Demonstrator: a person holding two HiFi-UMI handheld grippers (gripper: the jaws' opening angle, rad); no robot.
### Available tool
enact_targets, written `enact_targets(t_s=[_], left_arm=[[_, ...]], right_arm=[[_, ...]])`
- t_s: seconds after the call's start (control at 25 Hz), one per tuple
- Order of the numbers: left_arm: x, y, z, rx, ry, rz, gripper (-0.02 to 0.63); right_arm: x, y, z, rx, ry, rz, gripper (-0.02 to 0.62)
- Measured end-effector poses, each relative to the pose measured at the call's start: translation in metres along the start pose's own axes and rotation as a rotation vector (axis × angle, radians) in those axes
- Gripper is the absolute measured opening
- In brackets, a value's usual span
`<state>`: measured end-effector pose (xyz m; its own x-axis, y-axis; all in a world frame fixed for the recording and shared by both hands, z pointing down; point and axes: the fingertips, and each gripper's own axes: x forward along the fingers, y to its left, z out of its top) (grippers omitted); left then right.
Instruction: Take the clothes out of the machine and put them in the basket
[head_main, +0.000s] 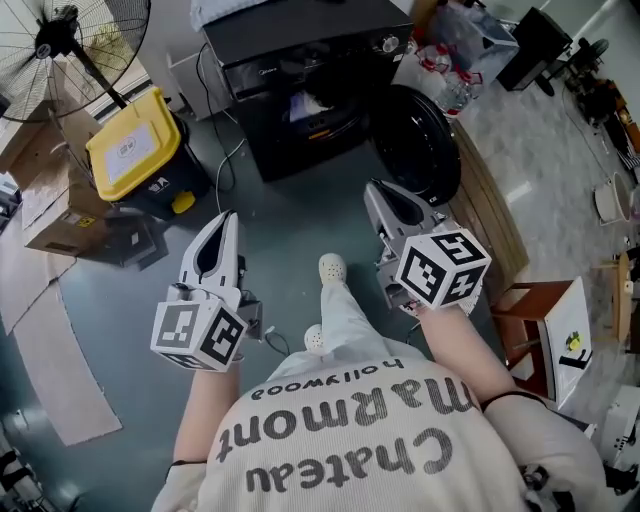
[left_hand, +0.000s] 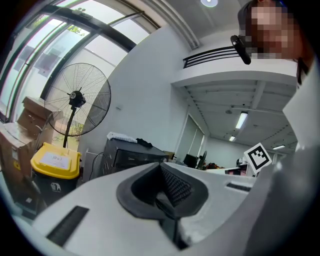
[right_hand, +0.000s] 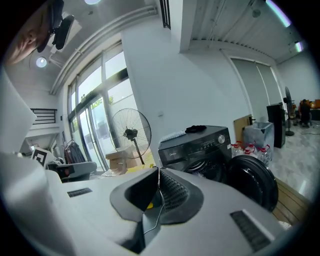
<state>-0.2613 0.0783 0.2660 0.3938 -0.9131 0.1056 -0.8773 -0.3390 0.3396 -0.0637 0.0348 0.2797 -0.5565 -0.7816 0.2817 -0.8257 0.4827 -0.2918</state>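
Observation:
A black front-loading washing machine stands ahead of me on the grey floor, its round door swung open to the right. Something pale shows inside the drum; I cannot make it out clearly. My left gripper is held in the air well short of the machine, jaws shut with nothing between them. My right gripper hovers near the open door, also shut and empty. The left gripper view shows its closed tip with the machine beyond. From the right gripper I see the machine and door.
A yellow-lidded bin stands left of the machine, with cardboard boxes and a pedestal fan beyond it. Water bottles sit right of the machine. A wooden stool is at my right. My feet are below the grippers.

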Motion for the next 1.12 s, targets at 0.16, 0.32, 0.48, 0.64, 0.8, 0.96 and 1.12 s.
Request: enact_targets(t_s=[0.16, 0.32, 0.48, 0.64, 0.8, 0.96, 1.12], left_arm=[[0.024, 0.009, -0.006, 0.016, 0.037, -0.007, 0.008], [0.054, 0.021, 0.001, 0.012, 0.018, -0.011, 0.008], [0.09, 0.036, 0.01, 0.019, 0.001, -0.006, 0.008], [0.127, 0.046, 0.026, 0.085, 0.014, -0.019, 0.008], [0.17, 0.051, 0.041, 0.115, 0.01, -0.047, 0.008], [0.202, 0.053, 0.041, 0.065, 0.021, -0.083, 0.008], [0.226, 0.055, 0.046, 0.056, 0.002, -0.109, 0.008]], right_arm=[[0.022, -0.011, 0.001, -0.03, 0.038, -0.016, 0.035], [0.051, -0.026, 0.011, -0.047, 0.036, -0.012, 0.035], [0.085, -0.048, 0.023, -0.031, 0.013, 0.008, 0.035], [0.124, -0.066, 0.038, 0.012, -0.008, 0.041, 0.035], [0.154, -0.084, 0.061, 0.028, -0.027, 0.047, 0.035], [0.164, -0.098, 0.084, 0.031, -0.058, 0.03, 0.035], [0.172, -0.11, 0.095, 0.035, -0.084, 0.03, 0.035]])
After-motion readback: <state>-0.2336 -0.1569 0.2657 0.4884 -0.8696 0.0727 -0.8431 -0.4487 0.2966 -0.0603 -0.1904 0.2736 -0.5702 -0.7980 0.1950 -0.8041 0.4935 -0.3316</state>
